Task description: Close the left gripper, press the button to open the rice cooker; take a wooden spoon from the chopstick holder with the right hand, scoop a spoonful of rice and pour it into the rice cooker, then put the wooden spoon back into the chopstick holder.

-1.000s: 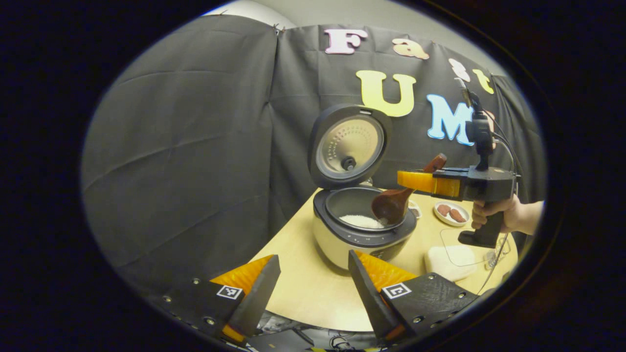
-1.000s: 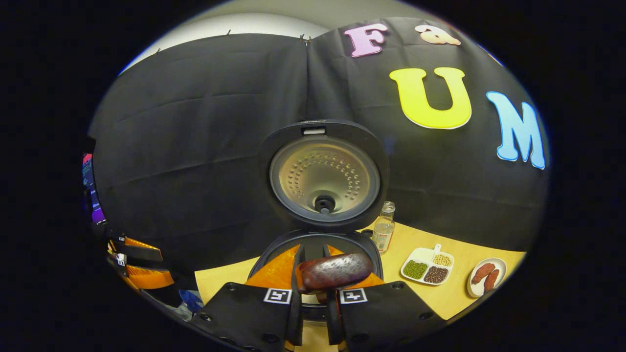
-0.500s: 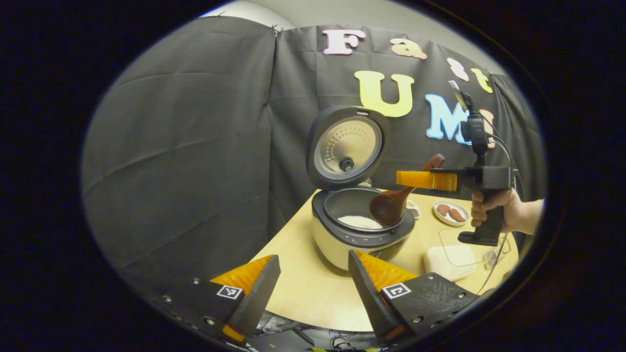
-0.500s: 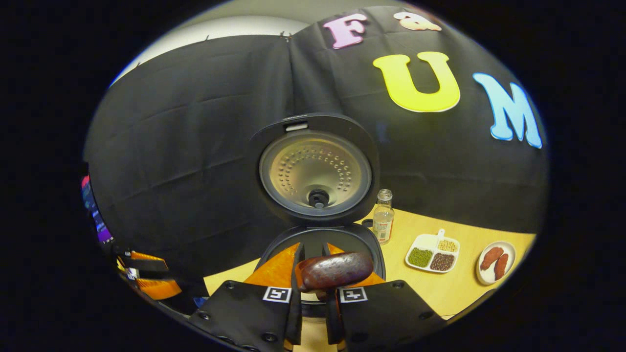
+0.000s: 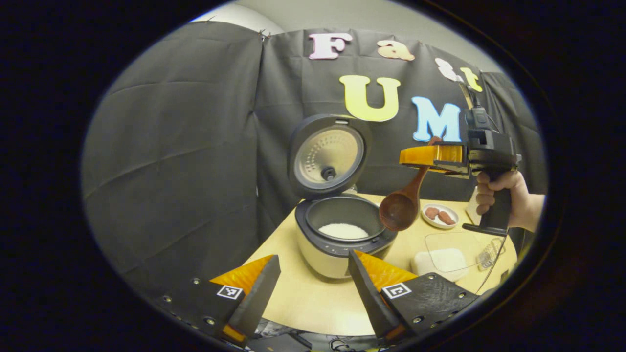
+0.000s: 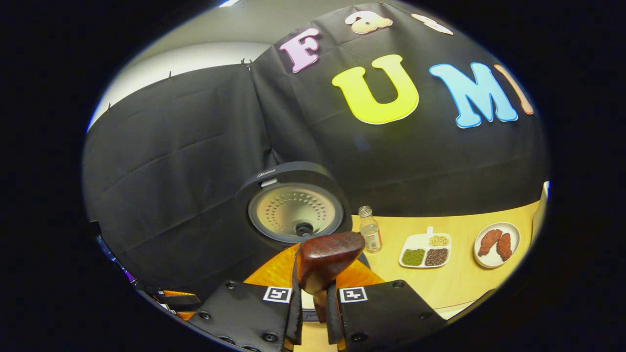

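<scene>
Your right claw (image 5: pixel 430 157) is clamped on the handle of the wooden spoon (image 5: pixel 402 209), with both fingers pressing the handle between them. In the left gripper view, the spoon hangs below the claw with its bowl downward, suspended in the air just to the right of the rice cooker (image 5: pixel 337 234) and above the surface (image 5: pixel 313 298). The bowl of the spoon is apart from the cooker rim. Whether any rice is left in it cannot be told. In the right gripper view, the butt end of the spoon handle (image 6: pixel 325 256) projects up between the two fingers of your right claw (image 6: pixel 313 298).

Your left claw (image 5: pixel 313 293) is spread wide and holds nothing. It hovers at the near edge of the surface, in front of the rice cooker and apart from it.

The rice cooker stands open. Its lid (image 5: pixel 326 155) is raised upright at the back, with the perforated inner plate facing forward. A patch of white rice (image 5: pixel 343 231) lies at the bottom of the inner pot.

Other items on the surface:
- a clear container of rice (image 5: pixel 442 256), to the right of the cooker;
- a small plate with two brown pieces of food (image 6: pixel 496 239);
- a divided dish of beans (image 6: pixel 425 252);
- a small clear bottle (image 6: pixel 370 235), just beside the cooker lid.

A hand (image 5: pixel 503 200) grips the handle of the right gripper unit.
</scene>
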Tool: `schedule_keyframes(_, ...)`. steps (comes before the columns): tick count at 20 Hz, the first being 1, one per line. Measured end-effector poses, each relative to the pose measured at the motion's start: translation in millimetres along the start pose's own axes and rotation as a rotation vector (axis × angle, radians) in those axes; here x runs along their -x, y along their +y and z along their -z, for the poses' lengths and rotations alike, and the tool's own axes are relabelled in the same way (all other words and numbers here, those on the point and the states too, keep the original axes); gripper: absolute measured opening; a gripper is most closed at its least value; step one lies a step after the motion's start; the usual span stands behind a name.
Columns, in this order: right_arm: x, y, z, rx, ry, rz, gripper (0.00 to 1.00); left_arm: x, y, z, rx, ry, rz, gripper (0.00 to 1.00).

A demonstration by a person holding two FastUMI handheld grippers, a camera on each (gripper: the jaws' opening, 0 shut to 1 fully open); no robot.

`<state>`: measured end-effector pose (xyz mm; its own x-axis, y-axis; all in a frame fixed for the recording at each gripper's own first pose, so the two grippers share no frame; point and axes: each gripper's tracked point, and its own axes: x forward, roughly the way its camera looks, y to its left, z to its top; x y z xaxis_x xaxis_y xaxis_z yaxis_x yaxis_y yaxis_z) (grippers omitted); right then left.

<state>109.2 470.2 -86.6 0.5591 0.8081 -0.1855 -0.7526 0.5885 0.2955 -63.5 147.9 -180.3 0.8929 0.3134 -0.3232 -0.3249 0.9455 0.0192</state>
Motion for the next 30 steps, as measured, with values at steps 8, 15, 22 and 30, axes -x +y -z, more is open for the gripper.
schedule_keyframes(8,99.7,-111.1,-40.4,-0.056,-0.099,0.209,0.21,-20.6,-92.9,-34.3,-0.065,-0.031,0.132,0.87)
schedule_keyframes(15,182.3,-217.5,-42.1,-0.165,-0.122,0.373,0.21,-29.5,-193.8,-46.0,-0.087,-0.040,0.224,0.88)
schedule_keyframes(22,254.6,-300.2,-14.5,-0.329,-0.100,0.454,0.22,-26.6,-249.5,-53.1,-0.065,-0.038,0.189,0.87)
schedule_keyframes(30,306.4,-343.2,41.4,-0.515,-0.005,0.456,0.22,-8.9,-287.2,-57.4,-0.049,-0.042,0.100,0.88)
